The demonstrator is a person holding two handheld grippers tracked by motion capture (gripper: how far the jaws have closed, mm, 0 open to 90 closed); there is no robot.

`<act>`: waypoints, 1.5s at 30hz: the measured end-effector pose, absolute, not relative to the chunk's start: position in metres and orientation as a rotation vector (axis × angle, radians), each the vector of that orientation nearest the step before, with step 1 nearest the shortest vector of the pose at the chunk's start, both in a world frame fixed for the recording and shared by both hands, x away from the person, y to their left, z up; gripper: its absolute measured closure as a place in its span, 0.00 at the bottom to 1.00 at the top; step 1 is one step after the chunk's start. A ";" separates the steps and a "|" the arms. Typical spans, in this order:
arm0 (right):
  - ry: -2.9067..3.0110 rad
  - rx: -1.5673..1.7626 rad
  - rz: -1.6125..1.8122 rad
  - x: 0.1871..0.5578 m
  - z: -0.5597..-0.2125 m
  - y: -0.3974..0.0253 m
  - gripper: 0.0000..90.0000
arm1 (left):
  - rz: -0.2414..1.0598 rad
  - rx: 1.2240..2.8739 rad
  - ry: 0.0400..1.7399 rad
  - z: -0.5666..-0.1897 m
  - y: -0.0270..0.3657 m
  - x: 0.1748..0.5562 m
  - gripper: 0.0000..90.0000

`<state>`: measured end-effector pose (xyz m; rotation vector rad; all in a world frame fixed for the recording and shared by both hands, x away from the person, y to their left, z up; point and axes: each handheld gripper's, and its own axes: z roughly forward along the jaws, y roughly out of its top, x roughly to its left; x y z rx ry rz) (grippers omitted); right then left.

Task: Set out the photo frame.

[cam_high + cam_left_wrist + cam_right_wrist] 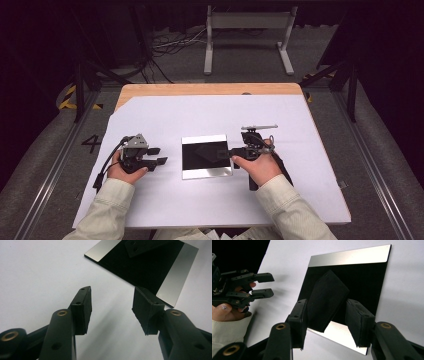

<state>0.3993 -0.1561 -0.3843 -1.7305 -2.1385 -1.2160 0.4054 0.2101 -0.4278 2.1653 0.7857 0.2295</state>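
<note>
We see the mirror lying flat on the white sheet covering the table, midway between our hands. Our right gripper rests at the mirror's right edge, fingers apart over the glass, not clamped. Our left gripper sits just left of the mirror, fingers apart, holding nothing.

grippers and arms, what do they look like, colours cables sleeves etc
Both grippers are black, each with two flat bars with brass-coloured rivets ending in blocky black pads. The left gripper carries a grey three-cornered plate on top and trails a black cable; the right gripper has a flat grey plate standing above it. The person wears pale cream long sleeves with buttoned cuffs.
</note>
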 end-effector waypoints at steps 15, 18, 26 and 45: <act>-2.114 -1.702 -1.174 0.407 -0.392 -0.144 0.60 | 0.233 2.167 0.782 -0.428 0.210 0.406 0.55; -2.110 -1.694 -1.174 0.408 -0.393 -0.143 0.63 | 0.233 2.167 0.782 -0.428 0.210 0.406 0.55; -2.139 -1.668 -1.194 0.408 -0.392 -0.144 0.69 | 0.229 2.168 0.780 -0.429 0.209 0.406 0.55; -2.251 -1.565 -1.200 0.399 -0.384 -0.154 0.71 | 0.229 2.174 0.774 -0.429 0.209 0.407 0.55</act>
